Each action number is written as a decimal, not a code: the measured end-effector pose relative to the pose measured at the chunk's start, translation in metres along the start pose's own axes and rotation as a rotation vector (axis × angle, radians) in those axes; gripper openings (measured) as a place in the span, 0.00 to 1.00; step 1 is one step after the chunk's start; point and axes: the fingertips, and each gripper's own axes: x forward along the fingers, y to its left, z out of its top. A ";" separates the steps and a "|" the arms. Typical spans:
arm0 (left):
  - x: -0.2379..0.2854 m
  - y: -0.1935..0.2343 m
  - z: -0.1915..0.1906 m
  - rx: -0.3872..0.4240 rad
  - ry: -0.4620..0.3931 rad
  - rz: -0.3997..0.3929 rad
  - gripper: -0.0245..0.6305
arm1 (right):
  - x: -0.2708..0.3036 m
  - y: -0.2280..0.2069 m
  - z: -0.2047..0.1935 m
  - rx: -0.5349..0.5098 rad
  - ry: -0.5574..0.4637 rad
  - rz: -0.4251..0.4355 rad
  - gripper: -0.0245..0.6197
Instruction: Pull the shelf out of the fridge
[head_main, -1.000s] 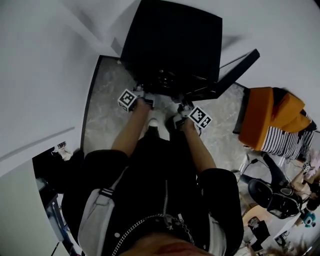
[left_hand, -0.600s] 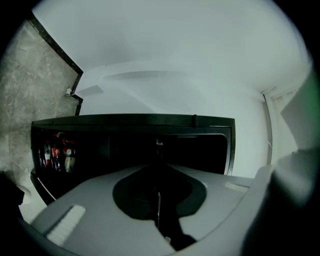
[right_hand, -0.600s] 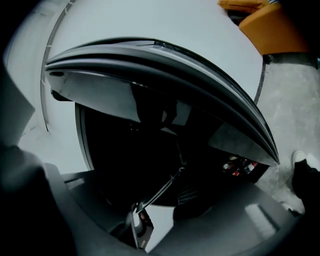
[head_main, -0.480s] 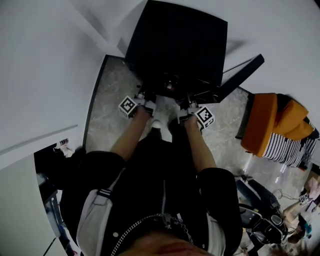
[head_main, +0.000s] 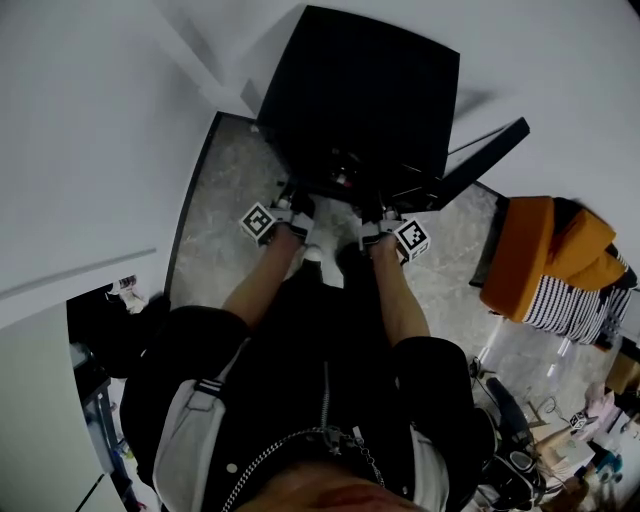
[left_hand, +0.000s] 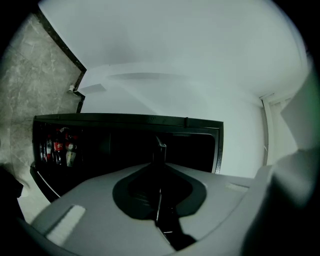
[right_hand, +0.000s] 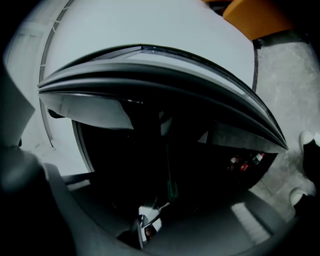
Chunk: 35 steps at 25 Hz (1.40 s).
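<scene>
left gripper (head_main: 293, 202) and right gripper (head_main: 372, 213) had drawn back, clamped on the shelf (right_hand: 170, 174), which uneven pulling could jam

The boxy metal fridge (head_main: 360, 90) is black all over, and its open door (head_main: 480, 150) is black too. Small bottles (left_hand: 57, 147) in the door rack show red and white. The polished stone floor (head_main: 225, 220) is grey with pale marbled veining, and the plain walls (head_main: 90, 130) are white. The left gripper (head_main: 296, 197) and right gripper (head_main: 369, 213), 2 grey bodies, carry white cubes printed with black square markers. A padded cushion (head_main: 530, 250) is orange, beside black-and-white striped cloth (head_main: 570, 300). The person's jacket (head_main: 330, 350) is black with a grey shoulder panel (head_main: 190, 430)
</scene>
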 end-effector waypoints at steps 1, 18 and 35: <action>-0.001 0.001 0.000 0.002 -0.003 0.002 0.07 | -0.001 -0.001 0.000 0.004 0.004 -0.004 0.10; -0.028 -0.009 -0.003 0.011 0.008 -0.034 0.07 | -0.026 0.013 -0.012 0.007 -0.022 0.085 0.09; -0.074 -0.037 -0.011 0.029 0.064 -0.098 0.08 | -0.076 0.027 -0.043 -0.009 -0.061 0.114 0.09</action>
